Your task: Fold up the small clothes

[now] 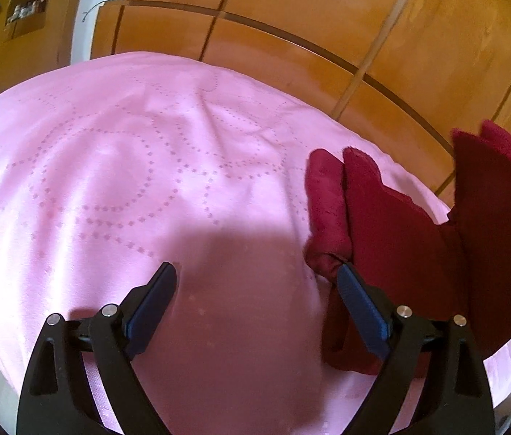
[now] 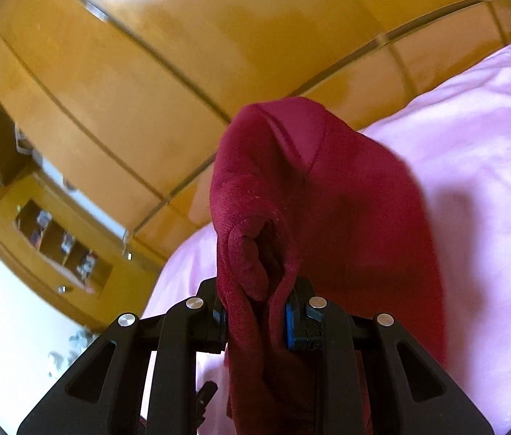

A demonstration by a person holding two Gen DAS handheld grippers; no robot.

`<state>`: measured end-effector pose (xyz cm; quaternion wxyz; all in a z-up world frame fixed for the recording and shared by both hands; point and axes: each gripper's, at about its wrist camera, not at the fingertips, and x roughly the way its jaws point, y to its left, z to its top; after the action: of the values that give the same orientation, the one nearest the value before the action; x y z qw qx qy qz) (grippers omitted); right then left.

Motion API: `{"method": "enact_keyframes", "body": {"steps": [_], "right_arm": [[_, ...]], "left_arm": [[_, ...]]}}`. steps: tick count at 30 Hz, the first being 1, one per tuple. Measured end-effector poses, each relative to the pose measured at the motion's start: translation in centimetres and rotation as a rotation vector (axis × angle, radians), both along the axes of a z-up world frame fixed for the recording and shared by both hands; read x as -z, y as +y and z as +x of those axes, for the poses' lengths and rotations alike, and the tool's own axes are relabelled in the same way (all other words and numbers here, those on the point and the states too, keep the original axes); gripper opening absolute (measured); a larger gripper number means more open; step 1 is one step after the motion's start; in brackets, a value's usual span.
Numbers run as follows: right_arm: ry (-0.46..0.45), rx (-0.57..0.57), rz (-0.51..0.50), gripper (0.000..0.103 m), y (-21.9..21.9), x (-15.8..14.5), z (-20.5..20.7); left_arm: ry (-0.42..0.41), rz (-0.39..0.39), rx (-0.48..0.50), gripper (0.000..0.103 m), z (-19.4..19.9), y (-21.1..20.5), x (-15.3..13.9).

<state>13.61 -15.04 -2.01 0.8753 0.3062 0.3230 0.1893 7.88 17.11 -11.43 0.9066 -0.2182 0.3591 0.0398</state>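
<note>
Between the right gripper's (image 2: 255,320) fingers, pressed together on a bunched fold, hangs the dark red garment (image 2: 313,195), lifted clear above the pink bedspread (image 2: 473,145); the step in hand appears to be carrying one edge across for a fold. At five o'clock in the left wrist view, the left gripper (image 1: 257,272) has its fingers spread wide and empty, one tip just beside the garment's rolled lower edge at three o'clock. Next, the free fingers likely must pinch that edge to steady the cloth.

I see a dark red garment (image 2: 313,188) between my blue-padded black fingers (image 2: 293,320), and a pink bedspread (image 1: 117,166) patterned with dotted circles ahead, before an orange-brown wardrobe (image 1: 291,11).
</note>
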Motion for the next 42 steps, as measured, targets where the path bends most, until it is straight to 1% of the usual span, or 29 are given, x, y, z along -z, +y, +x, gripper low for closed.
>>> {"method": "enact_keyframes", "body": {"steps": [8,12,15,16,17,18,20,21,22,24,26,27,29,31,33,34,35,37,39,41,42], "right_arm": [[0.051,-0.129,-0.117,0.021,6.9,3.9,1.0],[0.066,-0.207,-0.172,0.021,9.4,5.8,0.7],[0.083,-0.228,-0.221,0.022,10.2,7.0,0.3],[0.082,-0.228,-0.237,0.024,10.5,7.1,0.2],[0.070,-0.236,-0.246,0.033,10.6,7.2,0.1],[0.055,-0.248,-0.249,0.046,10.7,7.2,0.0],[0.017,-0.286,-0.241,0.061,10.6,6.7,-0.5],[0.000,-0.302,-0.228,0.066,10.7,6.5,-0.8],[-0.018,-0.315,-0.213,0.067,10.5,6.1,-1.2],[-0.046,-0.311,-0.189,0.081,9.5,5.5,-2.2],[-0.077,-0.264,-0.185,0.088,8.0,4.7,-3.2],[-0.092,-0.212,-0.204,0.091,6.7,4.4,-3.9],[-0.087,-0.090,-0.261,0.093,4.0,4.1,-4.7],[-0.014,0.072,-0.365,0.094,0.7,4.2,-4.9],[0.058,0.172,-0.411,0.094,-2.1,4.7,-4.9],[0.089,0.212,-0.407,0.094,-3.6,5.0,-5.1],[0.109,0.243,-0.397,0.094,-4.8,5.2,-5.3],[0.135,0.283,-0.384,0.097,-6.3,5.6,-5.5],[0.154,0.313,-0.378,0.097,-7.4,6.0,-6.1],[0.150,0.307,-0.372,0.097,-7.5,6.4,-6.6],[0.146,0.301,-0.374,0.097,-7.3,6.4,-6.7]], "left_arm": [[0.007,-0.012,-0.022,0.090,0.0,1.0,0.1],[0.011,-0.005,-0.019,0.091,0.1,0.8,0.2],[0.011,-0.004,-0.018,0.092,0.2,0.8,0.2],[0.011,-0.007,-0.018,0.092,0.2,0.8,0.3],[0.012,-0.009,-0.018,0.092,0.2,0.8,0.3],[0.013,-0.011,-0.017,0.092,0.2,0.8,0.2],[0.015,-0.016,-0.017,0.092,0.2,0.9,0.2],[0.015,-0.019,-0.017,0.092,0.2,1.0,0.2],[0.015,-0.023,-0.018,0.092,0.1,1.1,0.1],[0.015,-0.032,-0.025,0.092,-0.1,1.3,-0.1],[0.015,-0.045,-0.034,0.092,-0.3,1.5,-0.4],[0.010,-0.059,-0.043,0.092,-0.5,1.5,-0.7],[-0.020,-0.079,-0.041,0.092,-1.0,1.3,-1.5],[-0.053,-0.095,-0.016,0.092,-1.3,0.6,-2.7],[-0.081,-0.108,0.024,0.092,-1.4,-0.4,-3.8],[-0.095,-0.116,0.058,0.092,-1.3,-1.2,-4.5],[-0.106,-0.122,0.097,0.092,-1.1,-2.0,-5.0],[-0.105,-0.126,0.164,0.093,-0.6,-3.4,-5.7],[-0.108,-0.115,0.216,0.093,-0.2,-4.8,-6.0],[-0.090,-0.061,0.255,0.093,0.6,-6.3,-6.0],[-0.069,-0.037,0.276,0.092,1.3,-7.0,-5.6]]}}
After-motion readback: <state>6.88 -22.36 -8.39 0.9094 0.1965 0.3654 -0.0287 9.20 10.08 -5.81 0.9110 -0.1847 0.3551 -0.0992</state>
